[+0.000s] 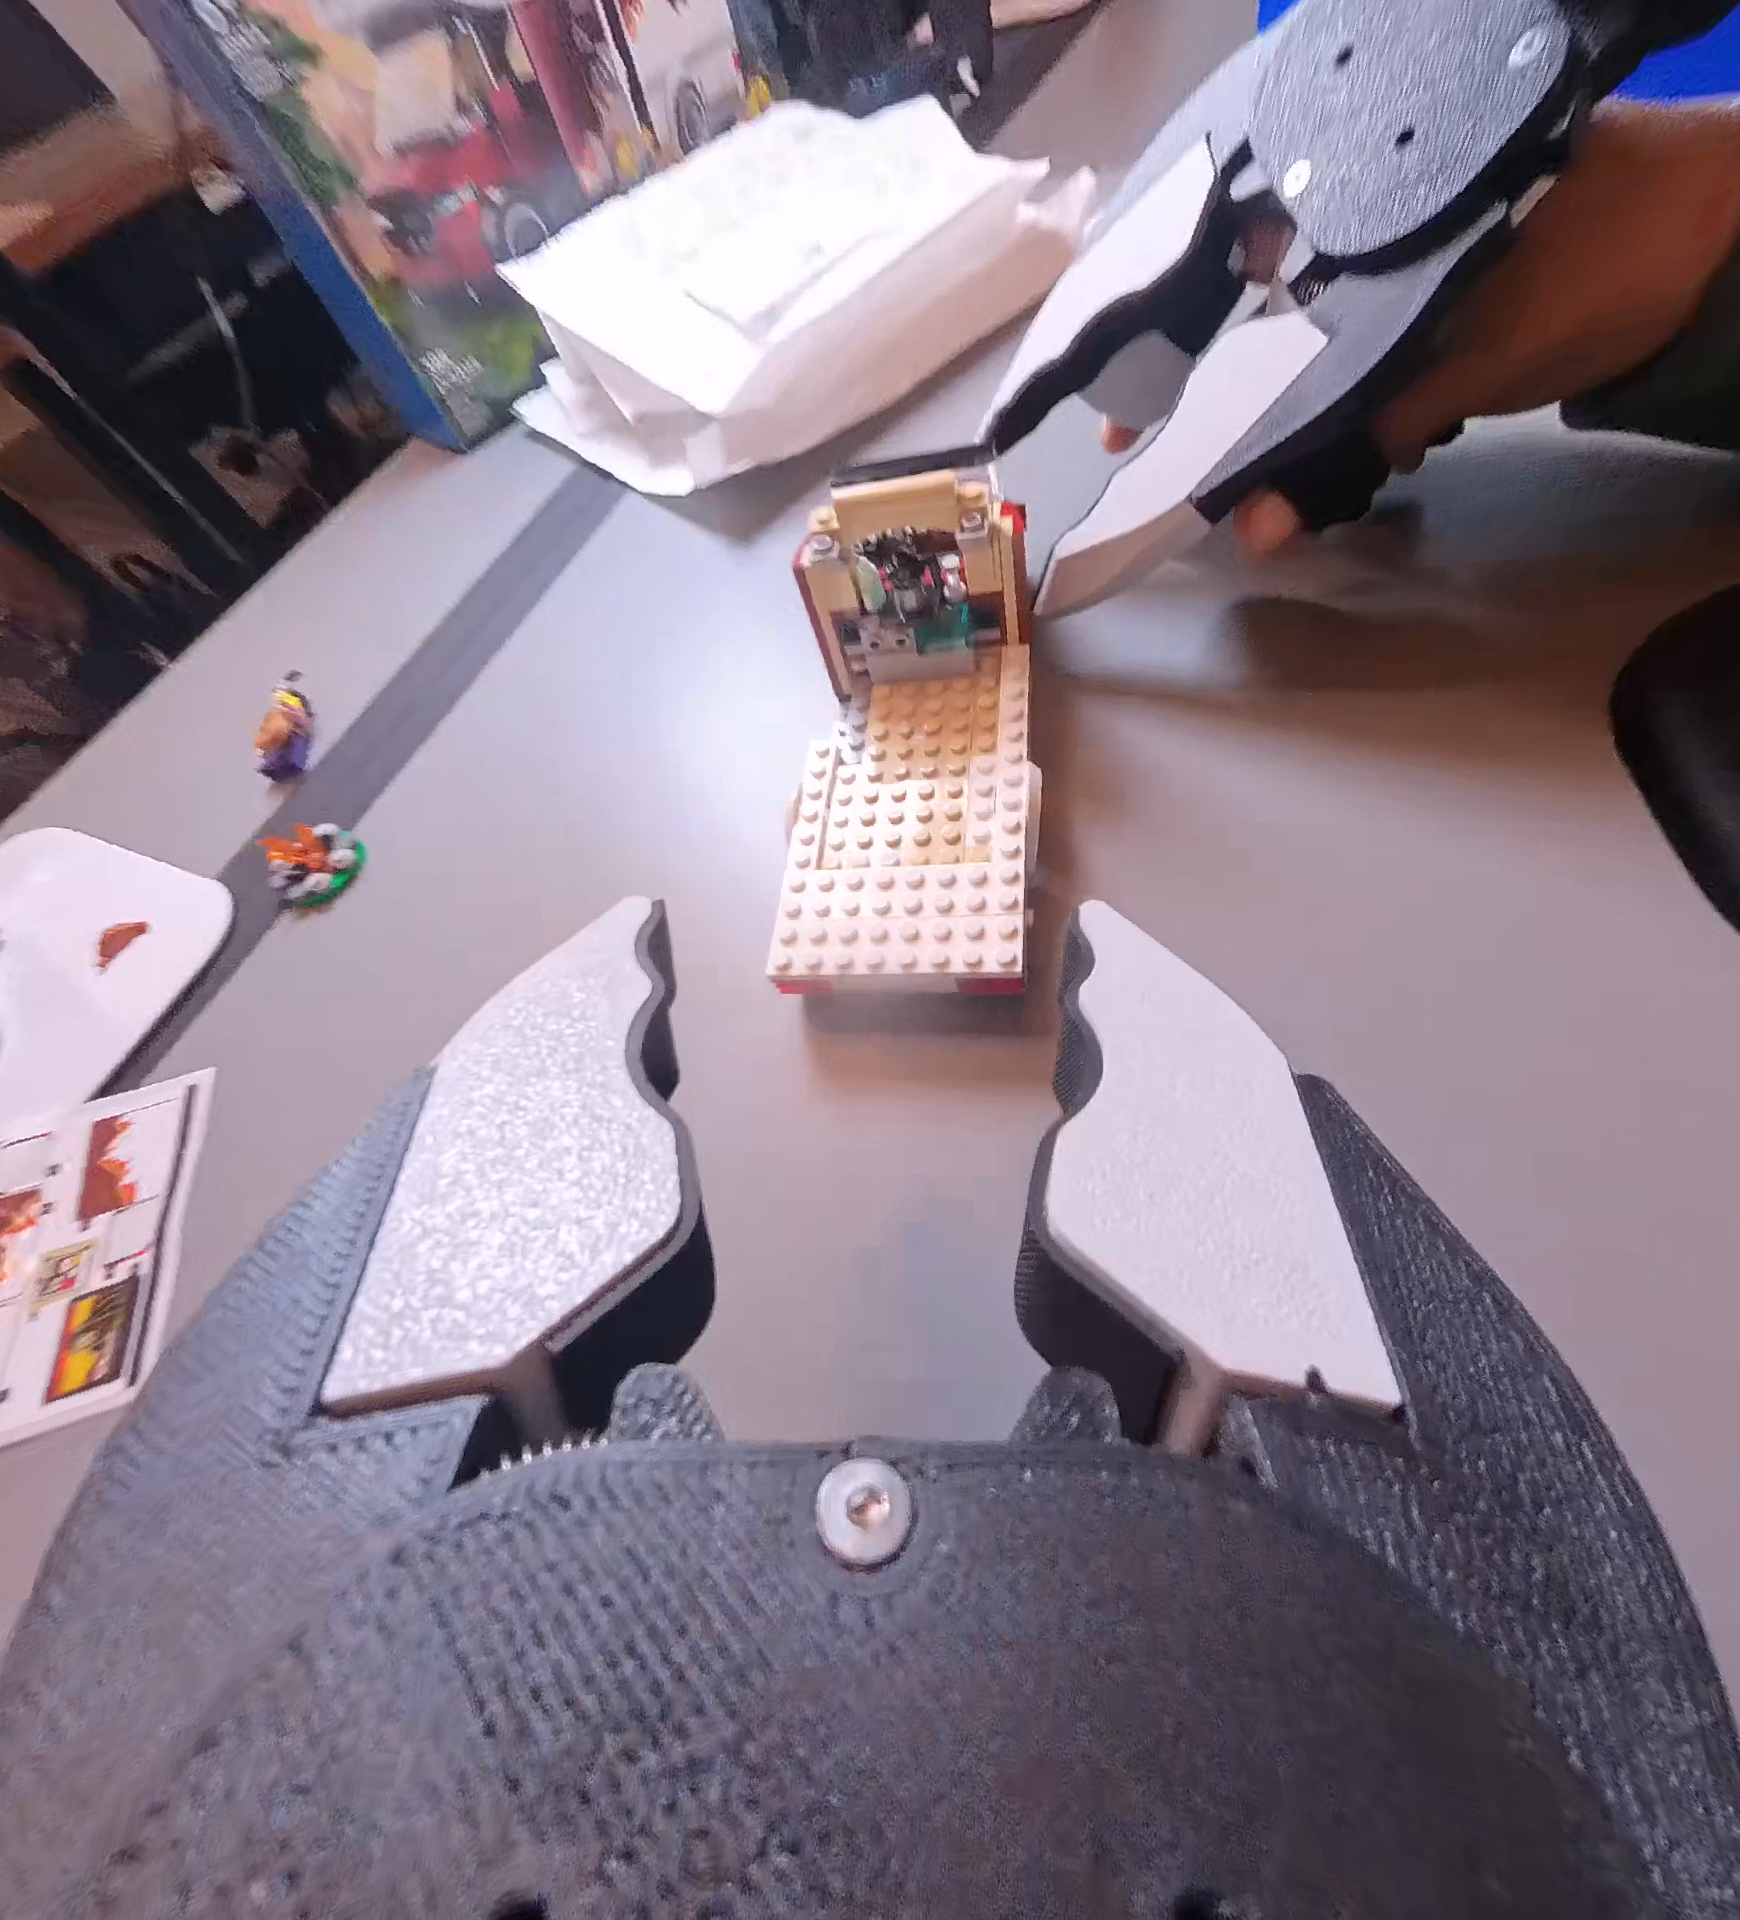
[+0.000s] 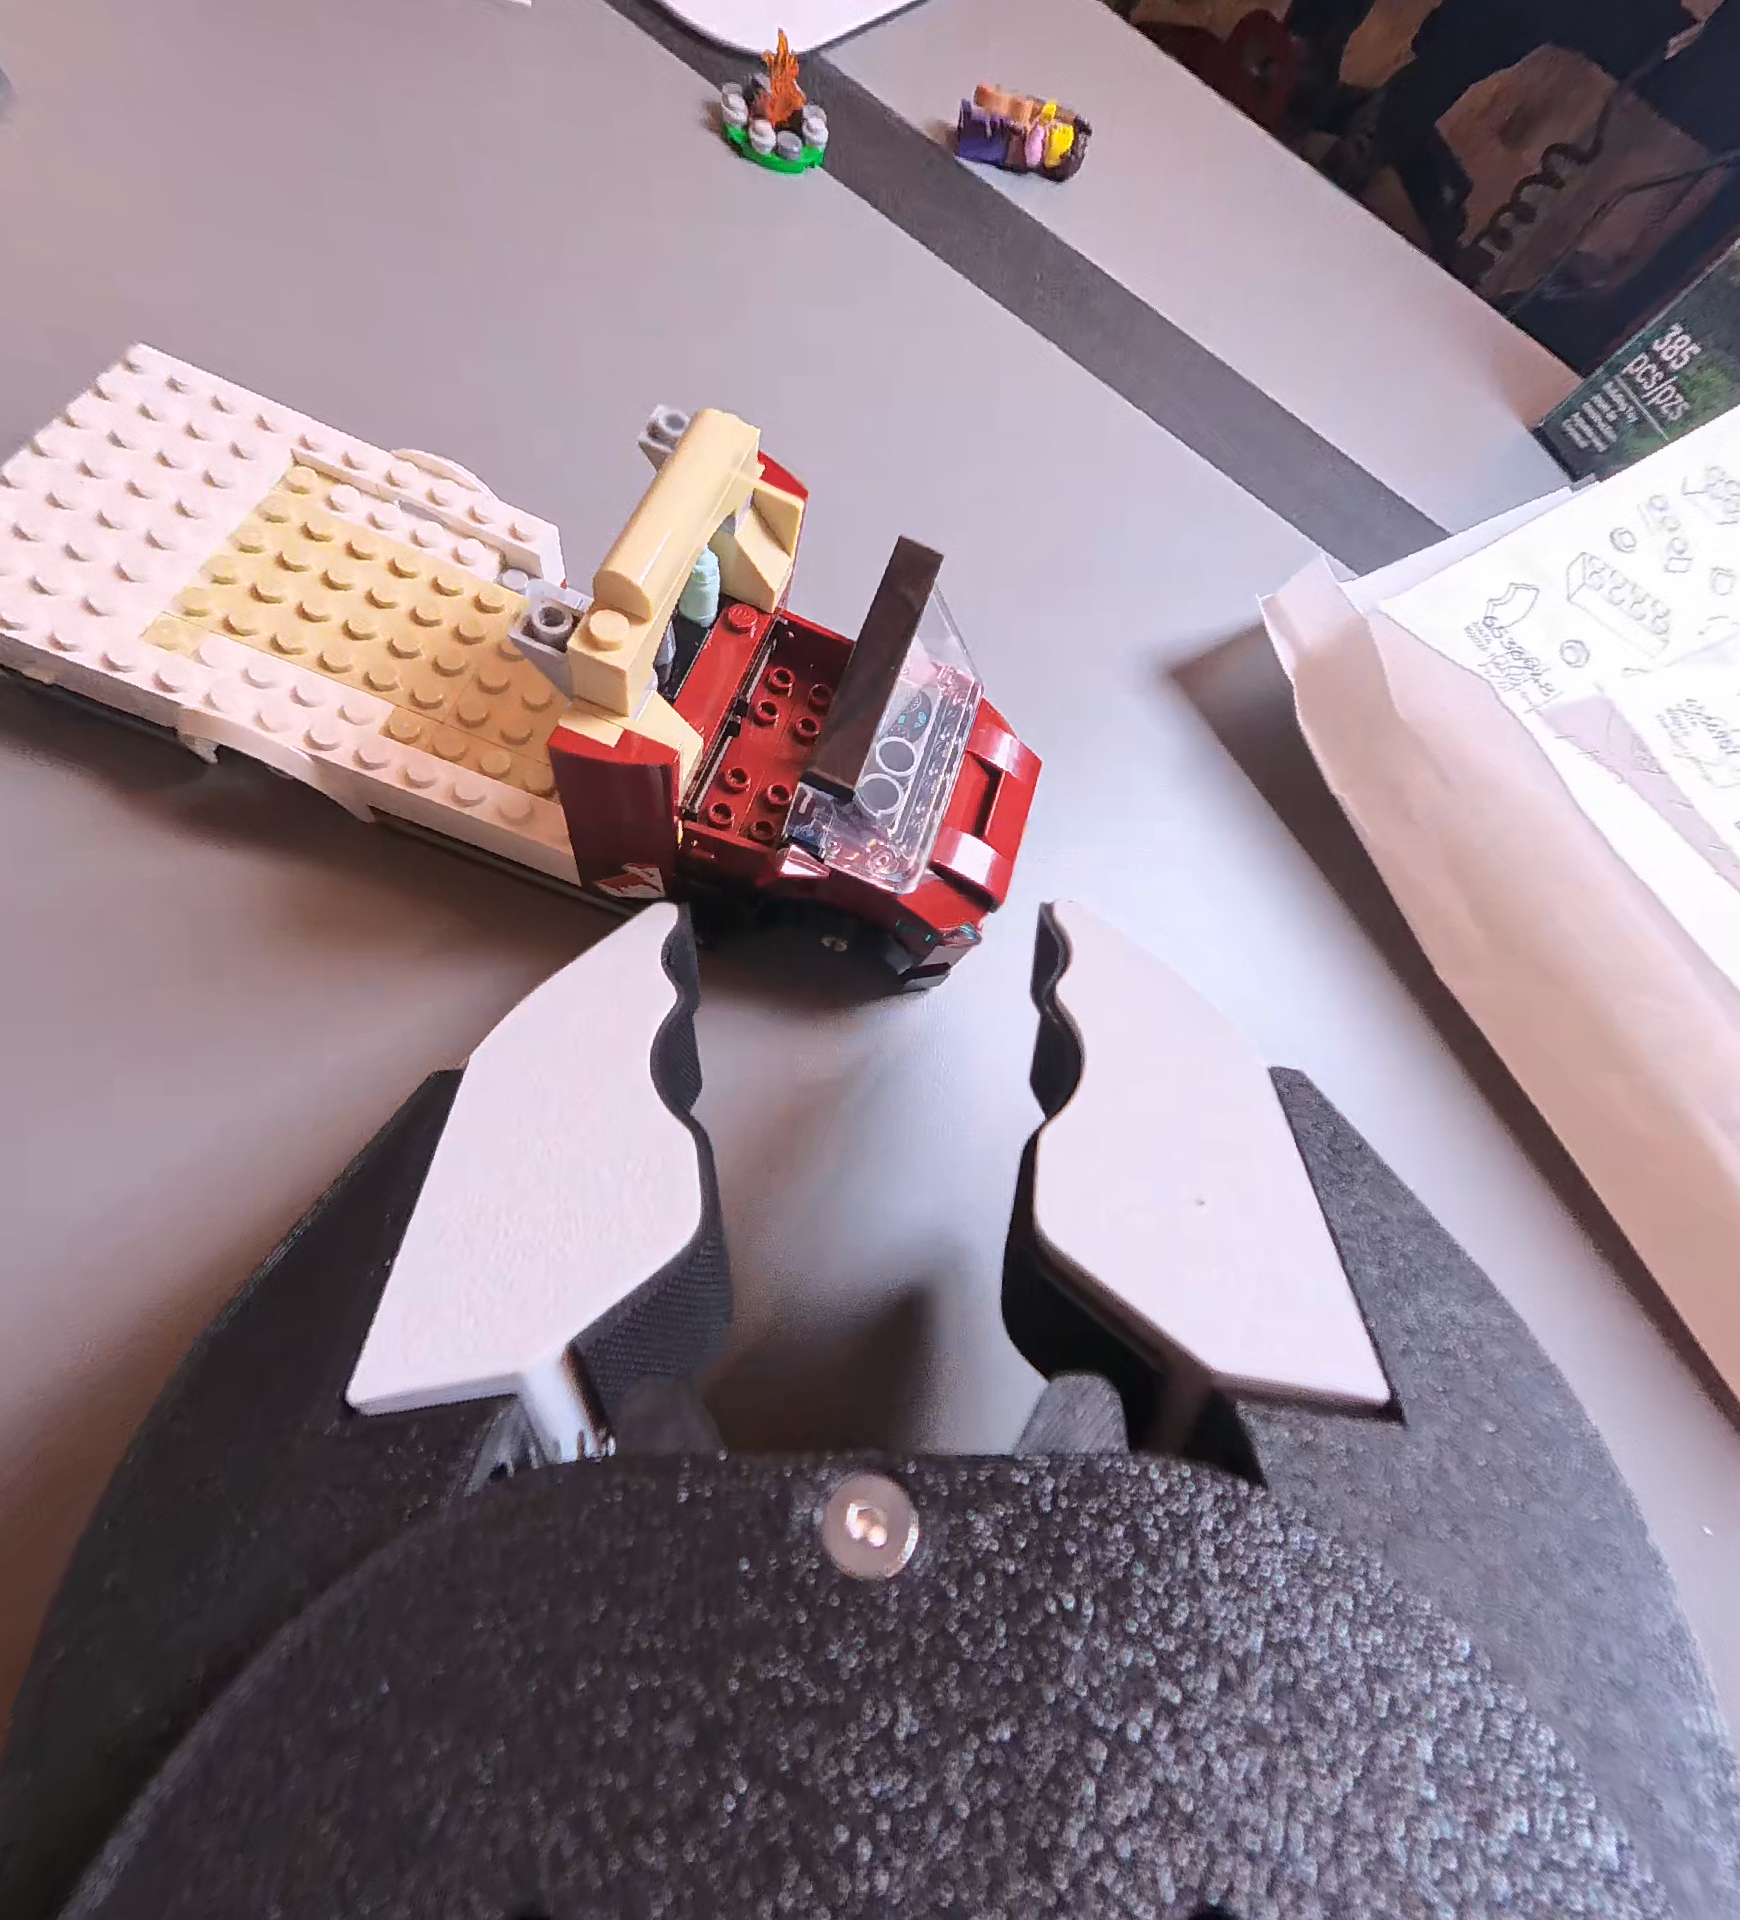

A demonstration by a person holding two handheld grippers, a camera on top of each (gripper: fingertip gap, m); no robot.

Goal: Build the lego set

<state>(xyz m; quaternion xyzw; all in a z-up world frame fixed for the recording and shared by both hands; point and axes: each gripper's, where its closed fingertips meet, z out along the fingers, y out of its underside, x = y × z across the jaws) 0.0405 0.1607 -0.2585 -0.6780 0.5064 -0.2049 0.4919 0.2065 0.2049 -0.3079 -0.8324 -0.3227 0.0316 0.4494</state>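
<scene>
A lego truck (image 1: 907, 810) stands on the grey table, with a white and tan studded flatbed and a dark red cab (image 2: 824, 790). A clear windscreen piece (image 2: 913, 717) with a black top leans tilted on the cab's front. My left gripper (image 1: 868, 935) is open and empty, just behind the flatbed's rear edge. My right gripper (image 2: 861, 920) is open and empty, close in front of the cab. It also shows in the left wrist view (image 1: 1020, 520), held by a gloved hand (image 1: 1572, 312), with its fingers on either side of the cab's right corner.
A small campfire build (image 1: 310, 862) and a lying minifigure (image 1: 284, 727) sit to the left by a dark table seam. A sticker sheet (image 1: 35, 1247) and a white tray (image 1: 87, 935) lie at the left. White paper bags (image 2: 1572, 727) and the set's box (image 1: 409, 208) stand beyond the truck. A black chair (image 1: 1739, 769) is at the right.
</scene>
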